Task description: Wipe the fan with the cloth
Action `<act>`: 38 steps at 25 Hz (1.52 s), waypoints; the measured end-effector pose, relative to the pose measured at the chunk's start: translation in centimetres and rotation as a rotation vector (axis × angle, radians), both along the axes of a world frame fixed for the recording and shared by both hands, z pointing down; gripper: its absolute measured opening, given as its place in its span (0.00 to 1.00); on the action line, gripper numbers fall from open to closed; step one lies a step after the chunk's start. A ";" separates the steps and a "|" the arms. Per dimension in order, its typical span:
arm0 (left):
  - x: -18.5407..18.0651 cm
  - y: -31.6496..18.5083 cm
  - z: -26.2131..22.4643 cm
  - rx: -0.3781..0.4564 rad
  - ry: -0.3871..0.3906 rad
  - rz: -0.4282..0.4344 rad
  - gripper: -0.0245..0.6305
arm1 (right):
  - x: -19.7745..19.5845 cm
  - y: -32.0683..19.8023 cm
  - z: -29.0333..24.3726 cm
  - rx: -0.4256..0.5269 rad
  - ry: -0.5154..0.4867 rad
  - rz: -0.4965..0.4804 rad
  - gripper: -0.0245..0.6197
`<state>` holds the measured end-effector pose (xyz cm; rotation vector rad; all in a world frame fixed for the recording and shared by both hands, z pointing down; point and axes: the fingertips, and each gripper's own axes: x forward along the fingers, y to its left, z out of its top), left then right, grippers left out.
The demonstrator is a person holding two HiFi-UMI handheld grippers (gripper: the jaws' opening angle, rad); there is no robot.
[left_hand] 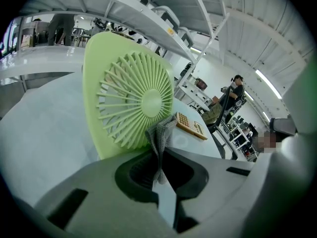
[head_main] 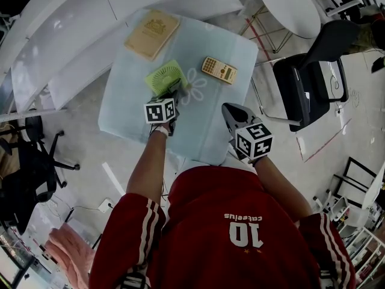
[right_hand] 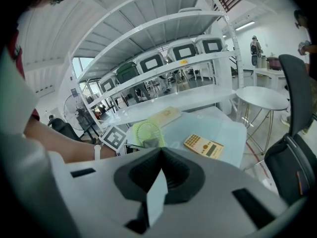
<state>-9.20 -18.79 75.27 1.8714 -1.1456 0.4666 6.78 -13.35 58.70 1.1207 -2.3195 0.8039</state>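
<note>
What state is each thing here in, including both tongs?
Left tongs: shut on the cloth.
Right tongs: shut, empty, held back from the fan.
Cloth: bunched, pinched upright, at the fan's grille.
Fan: propped up on the table, grille toward the person.
Calculator: lying flat, keys up.
Booklet: closed, lying flat.

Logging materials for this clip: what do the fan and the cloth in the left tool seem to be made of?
The fan looks like moulded plastic, pale green with a dull satin finish: thin, even grille ribs. The cloth looks like soft woven fabric, grey with a fine check, folding limply; the fibre can't be told.
</note>
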 end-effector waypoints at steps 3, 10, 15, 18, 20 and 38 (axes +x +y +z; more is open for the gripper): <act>-0.4 0.2 0.0 -0.001 -0.006 -0.001 0.08 | -0.3 0.0 0.0 0.002 -0.002 -0.002 0.04; -1.4 0.5 -0.2 -0.002 -0.014 -0.009 0.08 | -0.8 0.3 -0.2 0.006 0.000 -0.008 0.04; -1.6 0.6 -0.2 0.001 -0.008 -0.007 0.08 | -1.0 0.4 -0.4 0.012 0.000 -0.005 0.04; -1.9 0.8 -0.3 0.002 -0.008 -0.010 0.08 | -1.1 0.6 -0.5 0.017 0.004 -0.005 0.04; -2.1 1.0 -0.4 0.003 -0.008 -0.014 0.08 | -1.3 0.7 -0.6 0.020 0.008 -0.010 0.04; -4.3 2.5 0.0 -0.006 -0.015 -0.045 0.08 | -2.7 1.5 -0.8 0.029 0.006 -0.021 0.04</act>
